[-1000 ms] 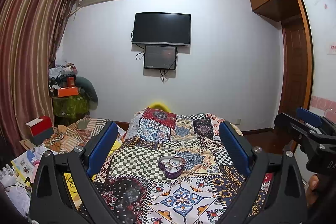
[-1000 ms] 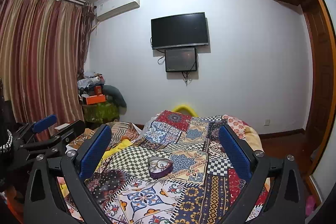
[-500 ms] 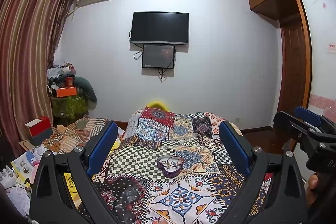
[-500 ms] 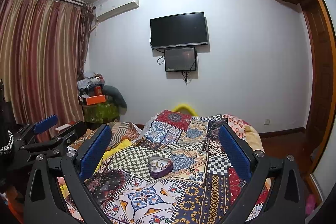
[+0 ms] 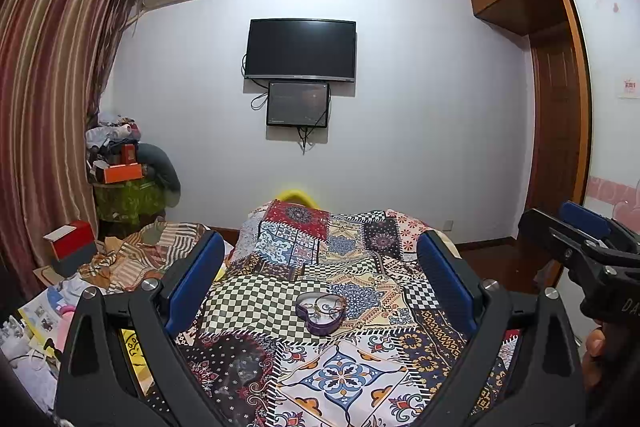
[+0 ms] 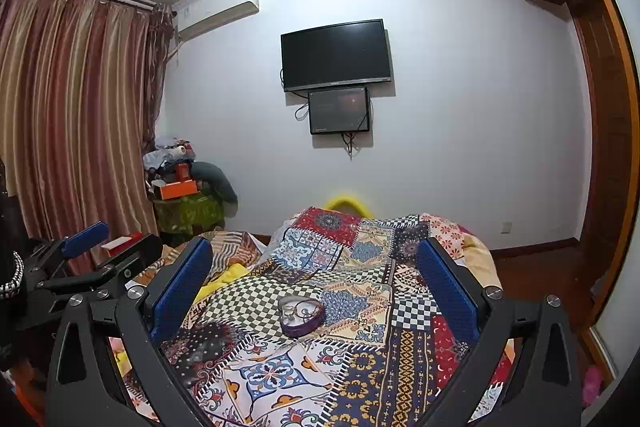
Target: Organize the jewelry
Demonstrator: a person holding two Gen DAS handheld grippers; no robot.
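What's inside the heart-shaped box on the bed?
The purple heart-shaped box is open on the patchwork quilt and holds thin rings or bangles, loosely piled. Individual pieces and anything beneath them can't be made out.

Black left gripper [image 5: 318, 277], blue-padded jaws, silver screws, seemingly.

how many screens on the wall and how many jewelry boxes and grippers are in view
wall screens: 2 (large tv, smaller screen below it)
heart-shaped jewelry box: 1
grippers: 2 (left gripper, right gripper), both open
total: 5
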